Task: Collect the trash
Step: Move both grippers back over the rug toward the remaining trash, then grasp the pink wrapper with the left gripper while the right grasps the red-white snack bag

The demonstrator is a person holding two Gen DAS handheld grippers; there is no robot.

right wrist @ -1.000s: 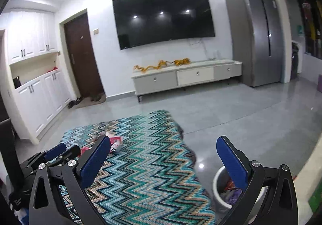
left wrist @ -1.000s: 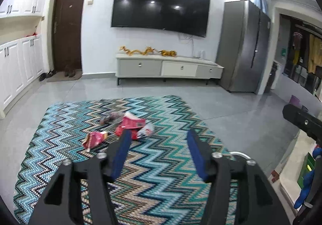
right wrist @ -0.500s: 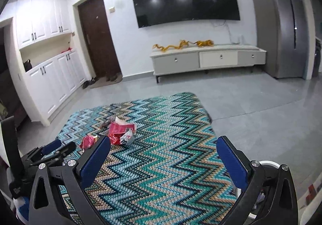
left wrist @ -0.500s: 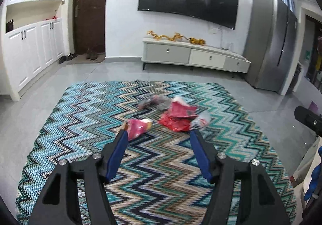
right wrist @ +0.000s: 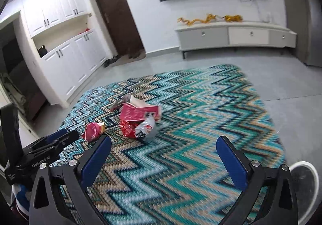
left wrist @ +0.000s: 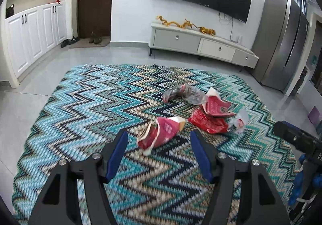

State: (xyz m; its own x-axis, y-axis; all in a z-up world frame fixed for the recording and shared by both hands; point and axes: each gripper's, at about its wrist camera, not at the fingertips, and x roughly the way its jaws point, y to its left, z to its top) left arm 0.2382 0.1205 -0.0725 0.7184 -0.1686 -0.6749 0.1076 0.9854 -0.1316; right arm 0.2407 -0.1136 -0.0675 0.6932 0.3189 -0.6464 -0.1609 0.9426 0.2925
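Observation:
Several pieces of trash lie on a zigzag rug (left wrist: pixel 90 104). A crumpled pink-red wrapper (left wrist: pixel 161 131) lies just ahead of my open, empty left gripper (left wrist: pixel 159 140), between the lines of its fingers. Behind it are a red foil bag (left wrist: pixel 207 122), a red carton (left wrist: pixel 216 105), a grey plastic bag (left wrist: pixel 185 93) and a silver wrapper (left wrist: pixel 238 122). The right wrist view shows the pink wrapper (right wrist: pixel 92 130), carton (right wrist: pixel 136 113) and silver wrapper (right wrist: pixel 147 128). My right gripper (right wrist: pixel 164 146) is open and empty above the rug, right of the pile.
A white bin (right wrist: pixel 306 180) stands at the rug's near right edge. A TV cabinet (left wrist: pixel 201 43), a fridge (left wrist: pixel 283 41), white cupboards (left wrist: pixel 34 31) and a brown door (left wrist: pixel 94 1) line the walls. Grey tile floor (left wrist: pixel 22 108) surrounds the rug.
Both grippers have moved forward and lower toward the trash pile. The pink wrapper now lies right ahead of the left fingers. Both stay open.

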